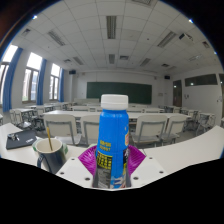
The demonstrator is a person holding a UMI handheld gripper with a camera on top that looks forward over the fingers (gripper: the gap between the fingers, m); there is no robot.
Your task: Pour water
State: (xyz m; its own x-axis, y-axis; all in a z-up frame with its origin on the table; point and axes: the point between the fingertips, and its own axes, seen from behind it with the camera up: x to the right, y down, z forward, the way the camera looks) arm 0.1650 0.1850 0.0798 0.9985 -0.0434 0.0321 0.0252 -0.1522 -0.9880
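A blue plastic bottle with a white cap stands upright between my fingers, its yellow-and-blue label facing me. My gripper is shut on the bottle, with both magenta pads pressing its sides. The bottle is lifted clear of the table. A dark cup with a stick or straw in it stands on the white table to the left of the bottle, a little ahead of the fingers.
A dark tablet or notebook lies on the table beyond the cup. Rows of white desks and chairs fill the classroom ahead, with a green chalkboard on the far wall and windows at the left.
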